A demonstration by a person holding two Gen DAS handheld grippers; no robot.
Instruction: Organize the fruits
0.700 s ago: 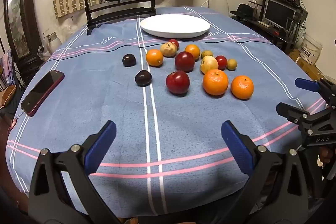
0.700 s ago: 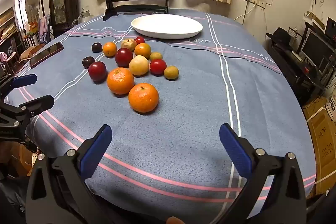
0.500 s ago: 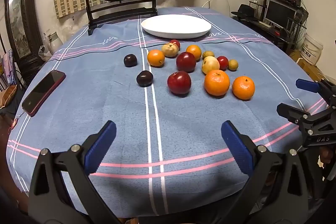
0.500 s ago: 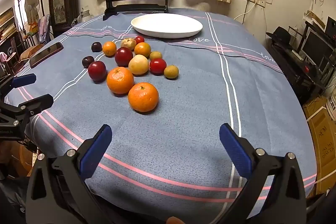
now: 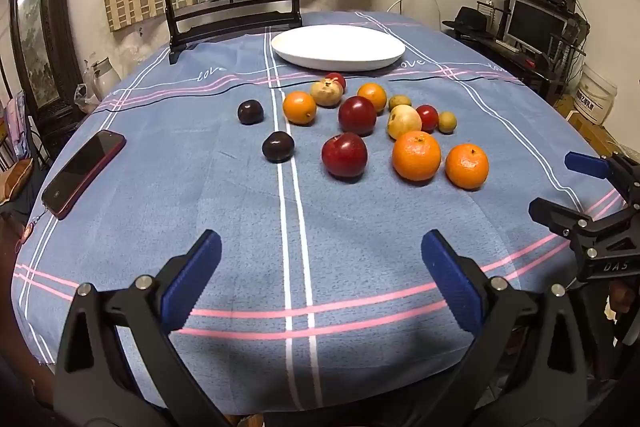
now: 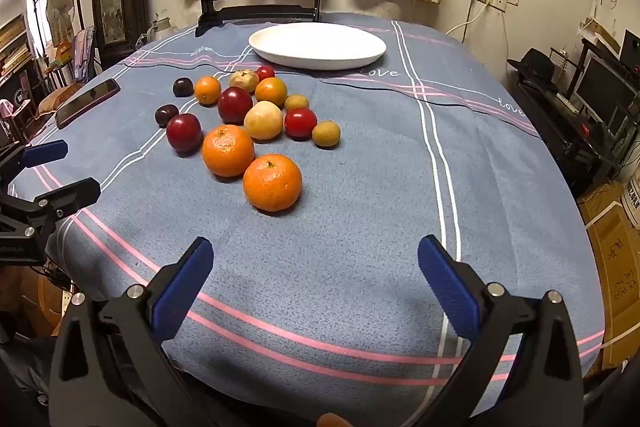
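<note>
Both tools, left tool (image 5: 320, 267) and right tool (image 6: 316, 267), gape empty; nothing plated yet on the white oval plate (image 6: 318, 45); next, reach ahead for the nearest round orange mandarin (image 6: 272, 182).

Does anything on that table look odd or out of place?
Mostly the phone: it lies alone near the tablecloth's left edge. The fruit sits loose on the cloth while the white plate is empty. Nothing spilled or damaged.
</note>
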